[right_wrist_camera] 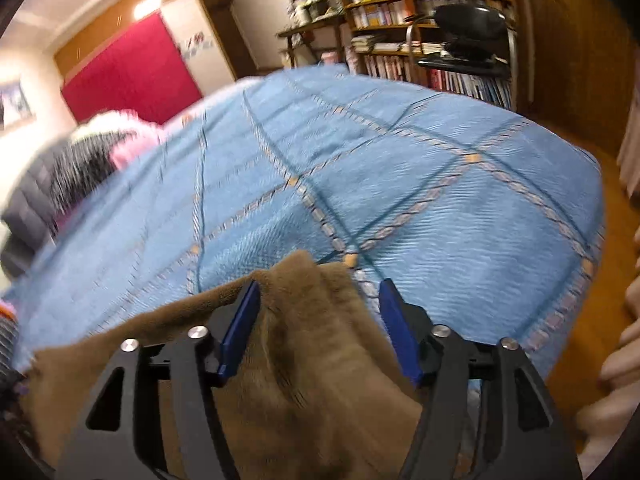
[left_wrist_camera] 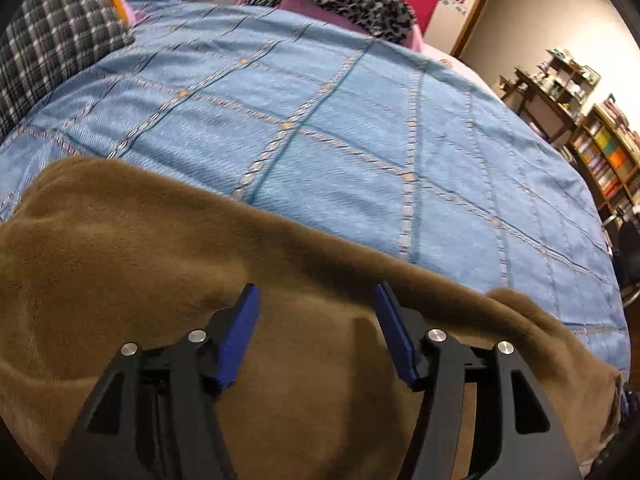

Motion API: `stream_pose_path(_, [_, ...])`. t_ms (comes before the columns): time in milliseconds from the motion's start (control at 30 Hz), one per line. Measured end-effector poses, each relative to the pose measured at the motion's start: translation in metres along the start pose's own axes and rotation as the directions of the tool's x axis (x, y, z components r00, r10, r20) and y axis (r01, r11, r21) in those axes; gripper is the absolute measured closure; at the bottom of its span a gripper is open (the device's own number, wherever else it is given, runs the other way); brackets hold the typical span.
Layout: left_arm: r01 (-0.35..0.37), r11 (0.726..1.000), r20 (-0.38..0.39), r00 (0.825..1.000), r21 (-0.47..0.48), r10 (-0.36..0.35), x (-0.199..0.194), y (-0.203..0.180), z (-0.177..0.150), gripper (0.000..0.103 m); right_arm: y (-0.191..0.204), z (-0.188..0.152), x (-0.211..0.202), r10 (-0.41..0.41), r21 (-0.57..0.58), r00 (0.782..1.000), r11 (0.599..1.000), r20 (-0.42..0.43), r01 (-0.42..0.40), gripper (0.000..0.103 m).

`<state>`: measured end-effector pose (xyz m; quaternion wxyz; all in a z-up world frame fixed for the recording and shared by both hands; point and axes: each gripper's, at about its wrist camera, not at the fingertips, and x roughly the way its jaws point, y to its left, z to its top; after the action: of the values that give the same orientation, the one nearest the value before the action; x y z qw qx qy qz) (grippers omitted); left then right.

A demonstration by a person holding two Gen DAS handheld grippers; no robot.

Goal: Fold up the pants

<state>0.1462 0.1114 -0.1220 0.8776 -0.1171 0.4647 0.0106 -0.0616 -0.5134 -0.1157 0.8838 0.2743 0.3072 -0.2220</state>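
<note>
Your bed's blue quilted cover with its stitched grid (left_wrist_camera: 320, 128) carries the soft brown fleece pants (left_wrist_camera: 132, 248) along its near edge, still rumpled and, by my judgement, not yet folded. Your left gripper (left_wrist_camera: 316, 300) hovers over them, fingers apart and empty; your right gripper (right_wrist_camera: 318, 292) straddles a bunched end (right_wrist_camera: 308, 276) unpinched, and waistband and legs are cut off from view.

Two fisheye wrist views, each looking forward and steeply down along its own gripper fingers, very close above brown pants (left_wrist_camera: 160, 264) on a blue bedspread (left_wrist_camera: 320, 120). Both share the bedspread, red panel (right_wrist_camera: 132, 76) and far bookshelves (right_wrist_camera: 424, 8).
</note>
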Motion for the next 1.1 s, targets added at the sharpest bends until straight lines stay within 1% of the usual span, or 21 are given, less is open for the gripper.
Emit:
stream_pose_path(67, [0.016, 1.000, 0.012, 1.000, 0.022, -0.016, -0.007, -0.013, -0.001, 0.043, -0.015, -0.005, -0.017, 0.003, 0.046, 1.000, 0.999, 0.017, -0.004, 0.035])
stream_pose_path(167, [0.063, 0.997, 0.029, 0.997, 0.054, -0.065, -0.022, -0.038, 0.000, 0.043, -0.035, -0.015, -0.032, 0.009, 0.117, 1.000, 0.993, 0.011, -0.010, 0.035])
stream_pose_path(200, [0.076, 0.995, 0.034, 0.996, 0.063, -0.078, -0.027, -0.045, -0.002, 0.040, -0.040, -0.020, -0.035, 0.014, 0.136, 1.000, 0.991, 0.008, -0.015, 0.035])
stream_pose_path(233, [0.087, 0.994, 0.037, 0.995, 0.072, -0.090, -0.030, -0.052, -0.002, 0.036, -0.044, -0.024, -0.039, 0.020, 0.151, 1.000, 0.988, 0.006, -0.020, 0.035])
stream_pose_path(333, [0.141, 0.984, 0.040, 0.988, 0.108, -0.146, -0.041, -0.079, -0.005, 0.034, -0.051, -0.040, -0.046, 0.052, 0.187, 0.999, 0.981, -0.003, -0.051, 0.035])
stream_pose_path(367, [0.158, 0.980, 0.036, 0.986, 0.122, -0.163, -0.044, -0.088, -0.007, 0.034, -0.051, -0.045, -0.046, 0.061, 0.196, 0.998, 0.979, -0.010, -0.058, 0.034])
stream_pose_path(500, [0.222, 0.955, 0.000, 0.974, 0.197, -0.227, -0.051, -0.128, -0.021, 0.033, -0.052, -0.055, -0.042, 0.079, 0.218, 0.997, 0.973, -0.010, -0.075, 0.027])
stream_pose_path(567, [0.253, 0.940, -0.026, 0.967, 0.229, -0.254, -0.052, -0.145, -0.030, 0.029, -0.049, -0.056, -0.042, 0.079, 0.219, 0.997, 0.973, -0.001, -0.077, 0.023])
stream_pose_path(600, [0.270, 0.930, -0.042, 0.962, 0.249, -0.268, -0.051, -0.154, -0.036, 0.028, -0.049, -0.057, -0.040, 0.074, 0.219, 0.997, 0.973, -0.001, -0.072, 0.023])
stream_pose_path(700, [0.298, 0.911, -0.083, 0.955, 0.285, -0.286, -0.047, -0.177, -0.052, 0.028, -0.045, -0.060, -0.039, 0.054, 0.217, 0.999, 0.975, 0.007, -0.054, 0.023])
stream_pose_path(767, [0.309, 0.905, -0.111, 0.951, 0.293, -0.288, -0.041, -0.186, -0.061, 0.028, -0.040, -0.063, -0.041, 0.027, 0.199, 1.000, 0.980, 0.011, -0.029, 0.028])
stream_pose_path(800, [0.312, 0.902, -0.128, 0.950, 0.297, -0.286, -0.037, -0.191, -0.066, 0.028, -0.037, -0.064, -0.042, 0.021, 0.194, 1.000, 0.981, 0.010, -0.022, 0.034])
stream_pose_path(833, [0.314, 0.901, -0.142, 0.949, 0.299, -0.283, -0.033, -0.195, -0.069, 0.028, -0.034, -0.065, -0.042, 0.021, 0.186, 1.000, 0.982, 0.008, -0.022, 0.043])
stream_pose_path(900, [0.322, 0.898, -0.166, 0.945, 0.299, -0.283, -0.028, -0.200, -0.074, 0.028, -0.028, -0.065, -0.043, 0.034, 0.173, 0.999, 0.984, 0.000, -0.033, 0.051])
stream_pose_path(1000, [0.332, 0.889, -0.178, 0.941, 0.315, -0.288, -0.028, -0.204, -0.081, 0.028, -0.028, -0.065, -0.039, 0.059, 0.178, 0.998, 0.982, -0.007, -0.057, 0.055])
stream_pose_path(1100, [0.346, 0.879, -0.190, 0.936, 0.327, -0.298, -0.030, -0.207, -0.084, 0.028, -0.033, -0.061, -0.030, 0.067, 0.200, 0.998, 0.978, -0.004, -0.065, 0.055])
